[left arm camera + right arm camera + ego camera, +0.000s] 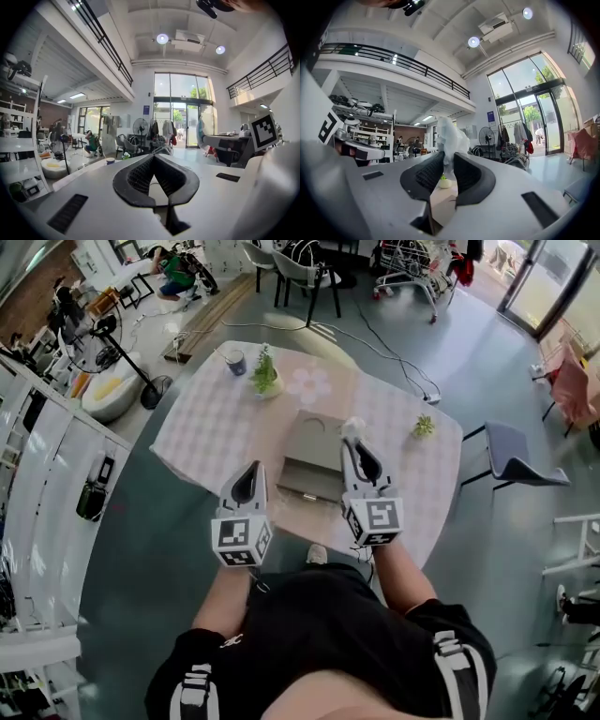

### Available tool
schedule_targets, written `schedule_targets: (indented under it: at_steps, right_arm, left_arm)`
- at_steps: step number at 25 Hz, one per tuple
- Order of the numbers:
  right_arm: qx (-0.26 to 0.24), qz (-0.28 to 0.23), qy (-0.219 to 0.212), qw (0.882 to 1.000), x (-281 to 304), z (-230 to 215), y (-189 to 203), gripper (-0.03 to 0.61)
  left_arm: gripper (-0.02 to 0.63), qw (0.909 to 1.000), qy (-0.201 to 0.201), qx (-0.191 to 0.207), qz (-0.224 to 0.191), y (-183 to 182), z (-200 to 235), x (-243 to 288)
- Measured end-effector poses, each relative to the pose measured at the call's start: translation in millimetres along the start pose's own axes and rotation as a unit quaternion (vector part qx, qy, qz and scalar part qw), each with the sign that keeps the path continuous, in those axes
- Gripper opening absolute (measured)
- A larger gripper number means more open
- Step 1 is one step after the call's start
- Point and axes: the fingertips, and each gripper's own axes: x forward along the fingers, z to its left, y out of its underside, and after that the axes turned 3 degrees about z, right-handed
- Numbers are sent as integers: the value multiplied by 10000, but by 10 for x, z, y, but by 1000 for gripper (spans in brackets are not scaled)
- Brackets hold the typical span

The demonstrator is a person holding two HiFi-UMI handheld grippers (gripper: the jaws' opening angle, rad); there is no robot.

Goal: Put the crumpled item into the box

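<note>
A flat grey-brown box (317, 454) lies open on the checked tablecloth (211, 432), in the middle of the table. The crumpled item (352, 427) is a wad of white paper, and my right gripper (357, 442) is shut on it, holding it above the box's right edge. In the right gripper view the wad (451, 137) sticks up from between the two black pads of that gripper (447, 158). My left gripper (252, 471) hovers at the box's near left corner; in its own view the left gripper (153, 158) shows its tips together with nothing between them.
On the table's far side stand a small potted plant (265, 375) and a blue cup (235, 363); another tiny plant (424, 427) sits at the right. A grey chair (517, 461) stands right of the table, a fan stand (120, 354) and white shelving (42, 479) to the left.
</note>
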Motion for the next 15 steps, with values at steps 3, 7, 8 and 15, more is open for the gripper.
schedule_targets:
  at_steps: [3, 7, 8, 15]
  right_arm:
    - [61, -28, 164, 9998, -26, -173, -16, 69]
    - [115, -46, 413, 9991, -100, -407, -12, 69]
    - [126, -63, 485, 9987, -117, -460, -19, 69]
    - [130, -153, 1034, 9944, -207, -661, -3, 69]
  left_arm:
    - [3, 9997, 200, 113, 7, -77, -126, 195]
    - [3, 9985, 489, 252, -3, -170, -340, 402]
    - [3, 9980, 562, 288, -10, -191, -385, 451]
    - [3, 9924, 1141, 464, -42, -229, -542, 734]
